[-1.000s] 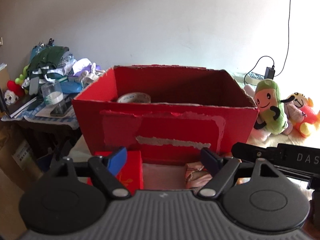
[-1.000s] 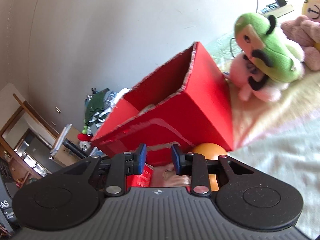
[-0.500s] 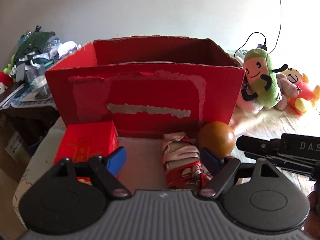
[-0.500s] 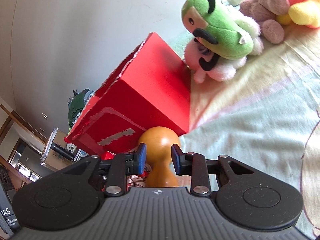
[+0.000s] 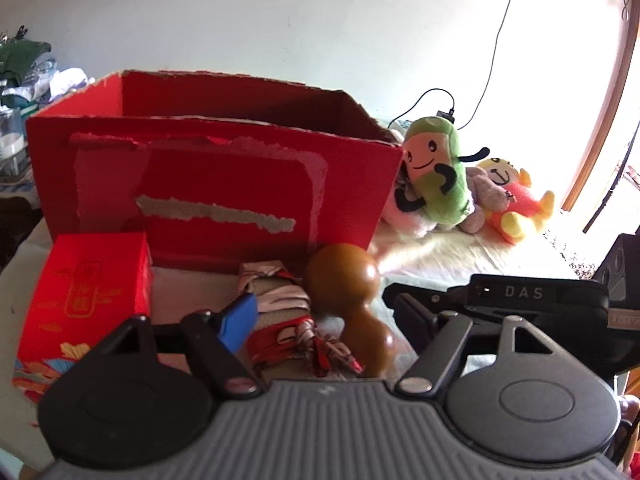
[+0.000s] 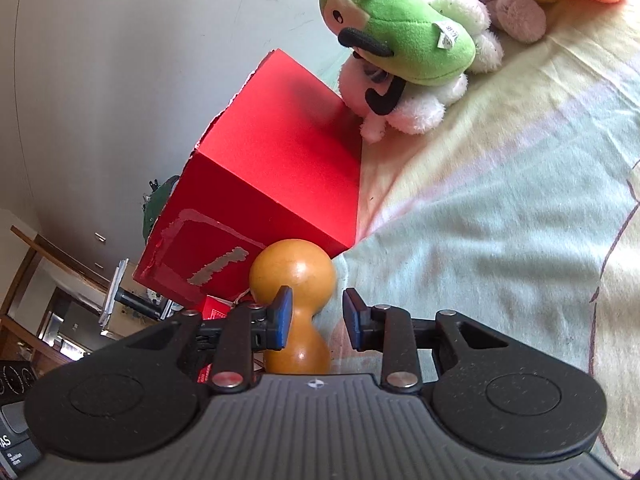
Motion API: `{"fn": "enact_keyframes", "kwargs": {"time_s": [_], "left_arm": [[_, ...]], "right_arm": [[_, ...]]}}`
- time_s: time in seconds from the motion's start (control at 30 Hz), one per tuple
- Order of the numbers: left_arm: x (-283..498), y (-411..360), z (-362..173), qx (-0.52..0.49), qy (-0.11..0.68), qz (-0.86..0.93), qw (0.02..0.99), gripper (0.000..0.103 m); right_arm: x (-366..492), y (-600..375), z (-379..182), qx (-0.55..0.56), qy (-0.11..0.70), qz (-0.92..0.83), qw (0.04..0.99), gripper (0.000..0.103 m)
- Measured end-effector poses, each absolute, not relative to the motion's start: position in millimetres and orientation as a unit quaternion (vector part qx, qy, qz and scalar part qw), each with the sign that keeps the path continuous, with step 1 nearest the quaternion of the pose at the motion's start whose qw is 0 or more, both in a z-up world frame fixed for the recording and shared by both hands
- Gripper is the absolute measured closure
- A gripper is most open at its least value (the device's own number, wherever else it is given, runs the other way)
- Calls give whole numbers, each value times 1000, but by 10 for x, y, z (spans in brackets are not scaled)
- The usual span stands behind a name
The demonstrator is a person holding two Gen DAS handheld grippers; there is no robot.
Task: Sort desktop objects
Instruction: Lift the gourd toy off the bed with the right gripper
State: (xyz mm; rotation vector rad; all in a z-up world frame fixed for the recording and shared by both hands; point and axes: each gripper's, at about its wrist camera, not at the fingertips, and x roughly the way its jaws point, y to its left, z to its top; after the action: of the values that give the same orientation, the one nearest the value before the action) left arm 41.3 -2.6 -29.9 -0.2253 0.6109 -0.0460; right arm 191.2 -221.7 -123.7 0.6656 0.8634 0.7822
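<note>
A big open red cardboard box (image 5: 216, 184) stands on the table. In front of it lie a small red gift box (image 5: 86, 300), a cloth-wrapped bundle with red cord (image 5: 288, 320) and a brown wooden gourd (image 5: 348, 300). My left gripper (image 5: 324, 320) is open, its jaws standing either side of the bundle and gourd, a little above them. My right gripper (image 6: 316, 318) is open and empty; the gourd (image 6: 296, 292) lies between its fingers, nearer the left one. The box corner (image 6: 280, 168) is just behind.
Plush toys, a green one (image 5: 436, 172) and an orange-yellow one (image 5: 516, 200), sit right of the box on a pale blanket (image 6: 500, 200). A cluttered side table (image 5: 16, 92) is at far left. A cable and charger (image 5: 444, 114) hang on the wall.
Both grippers have come down and forward toward the objects in front of the box. The right gripper has opened wider and now straddles the gourd. The left gripper shifted right.
</note>
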Motion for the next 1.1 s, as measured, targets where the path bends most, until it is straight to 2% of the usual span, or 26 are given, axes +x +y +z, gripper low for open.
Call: {"fn": "enact_keyframes", "kwargs": {"time_s": [0.37, 0.47, 0.67, 0.7, 0.83, 1.0, 1.1], "left_arm": [[411, -260, -399, -122, 295, -116, 940, 25], [464, -330, -465, -121, 305, -120, 937, 21], [515, -347, -542, -107, 311, -112, 938, 18], [513, -362, -551, -98, 309, -113, 939, 18], [459, -385, -585, -57, 303, -116, 944, 18], [375, -359, -595, -14, 300, -108, 948, 21], [337, -288, -568, -15, 298, -108, 948, 21]], "right_arm": [[1967, -2357, -1292, 285, 369, 390, 794, 72], [2067, -2387, -1358, 287, 370, 410, 783, 72], [2240, -2415, -1455, 336, 395, 448, 728, 72], [2285, -2412, -1502, 351, 407, 457, 709, 75], [2359, -2493, -1573, 388, 415, 458, 684, 76], [2278, -2423, -1477, 344, 410, 464, 706, 74], [2256, -2376, -1450, 324, 412, 462, 716, 76]]}}
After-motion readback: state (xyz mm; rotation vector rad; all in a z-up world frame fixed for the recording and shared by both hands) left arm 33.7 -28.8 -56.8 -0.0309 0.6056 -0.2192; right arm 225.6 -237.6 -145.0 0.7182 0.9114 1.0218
